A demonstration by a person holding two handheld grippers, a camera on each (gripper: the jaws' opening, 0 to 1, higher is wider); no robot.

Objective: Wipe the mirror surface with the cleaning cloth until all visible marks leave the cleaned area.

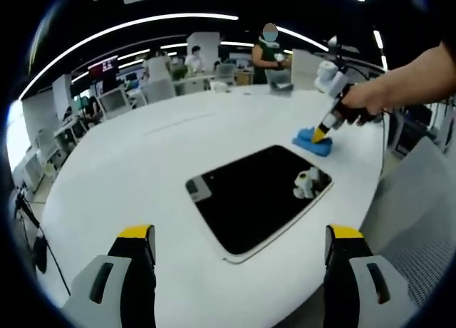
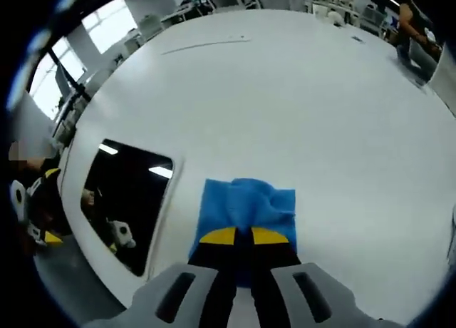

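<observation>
A dark rectangular mirror (image 1: 246,200) lies flat on the white round table (image 1: 142,164). Just past its far right corner lies the blue cleaning cloth (image 1: 314,141), flat on the table. My right gripper (image 1: 320,132), held by a person's hand, presses down on it. In the right gripper view the yellow-tipped jaws of the right gripper (image 2: 245,237) stand close together, pinching the cloth (image 2: 249,202), with the mirror (image 2: 125,196) to the left. My left gripper (image 1: 241,235) hovers open over the mirror's near edge with nothing between its fingers; the left gripper (image 2: 47,205) also shows beyond the mirror.
The mirror reflects ceiling lights and a white gripper part (image 1: 307,182). A grey mesh chair (image 1: 420,221) stands off the table's right edge. Desks, monitors and several people (image 1: 267,53) fill the room beyond the table's far edge.
</observation>
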